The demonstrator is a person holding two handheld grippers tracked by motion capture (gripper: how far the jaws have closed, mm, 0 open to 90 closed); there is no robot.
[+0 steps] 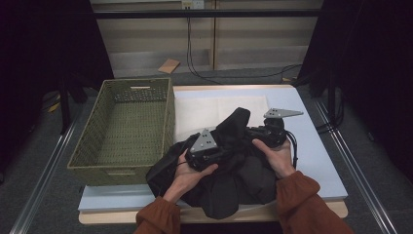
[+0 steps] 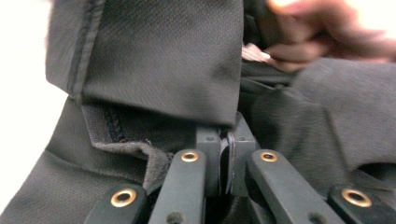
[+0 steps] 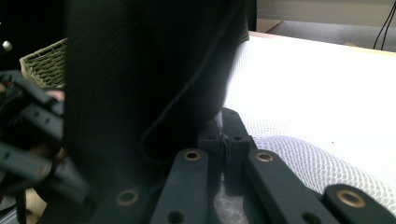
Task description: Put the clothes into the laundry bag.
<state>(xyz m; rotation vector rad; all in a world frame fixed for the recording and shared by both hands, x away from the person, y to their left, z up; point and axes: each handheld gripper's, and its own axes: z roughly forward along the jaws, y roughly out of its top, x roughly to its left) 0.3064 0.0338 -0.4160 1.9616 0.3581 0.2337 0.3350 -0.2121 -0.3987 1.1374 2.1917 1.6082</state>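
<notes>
High view: both grippers pinch a black garment (image 1: 229, 165) near the table's front edge (image 1: 214, 214); left gripper (image 1: 214, 152), right gripper (image 1: 260, 132); wicker basket (image 1: 124, 129) borders left.

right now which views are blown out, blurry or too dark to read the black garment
High view: dim overall, so the black garment reads as a near-featureless mass beside the green basket. Left gripper view: cloth weave is sharp near the left gripper, the hand at top right is blurred, and the left edge is blown out white. Right gripper view: garment almost pure shadow, white mesh cloth overexposed.
</notes>
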